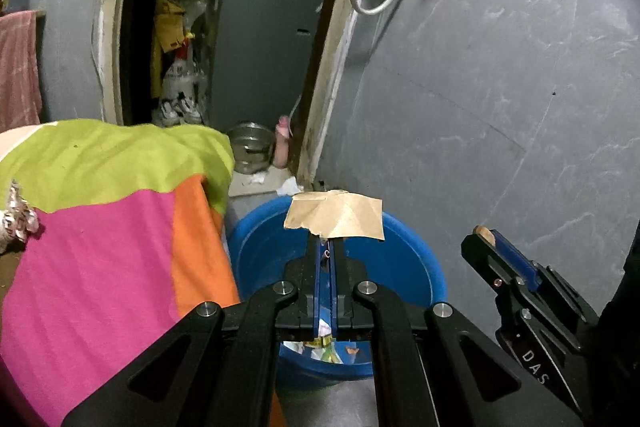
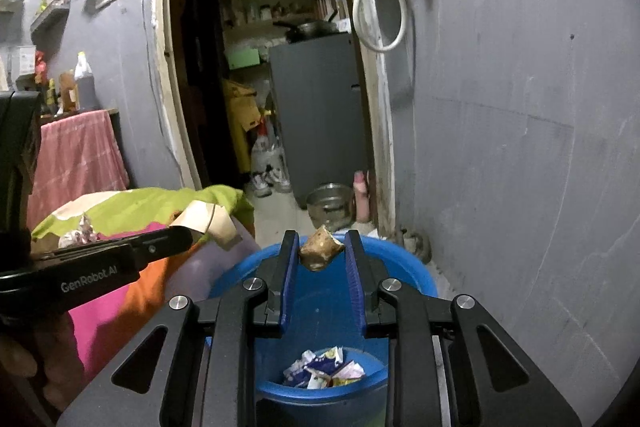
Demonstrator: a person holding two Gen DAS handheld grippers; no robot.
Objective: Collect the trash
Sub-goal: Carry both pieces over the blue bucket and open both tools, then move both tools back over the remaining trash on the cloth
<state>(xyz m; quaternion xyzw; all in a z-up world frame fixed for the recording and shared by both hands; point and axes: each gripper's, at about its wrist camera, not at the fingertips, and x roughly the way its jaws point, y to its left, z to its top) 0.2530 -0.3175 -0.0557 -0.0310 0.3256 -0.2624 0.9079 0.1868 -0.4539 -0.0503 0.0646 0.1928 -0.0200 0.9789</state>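
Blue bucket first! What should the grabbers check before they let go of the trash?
1. Left gripper shut on the brown paper scrap: ok.
2. Right gripper shut on the small brown lump: ok.
3. Blue bucket under both pieces: ok.
4. Room in the bucket above the wrappers: ok.
5. Grippers apart: ok.
6. Whether the scrap clears the bedsheet: cannot tell.

You have the floor [image 2: 280,215] carrying a blue tub [image 2: 404,269] at six o'clock, steel pot [image 2: 330,205] beyond at twelve.

Grey scuffed wall [image 2: 520,147], open doorway [image 2: 256,67], dark cabinet [image 2: 316,115] beyond.
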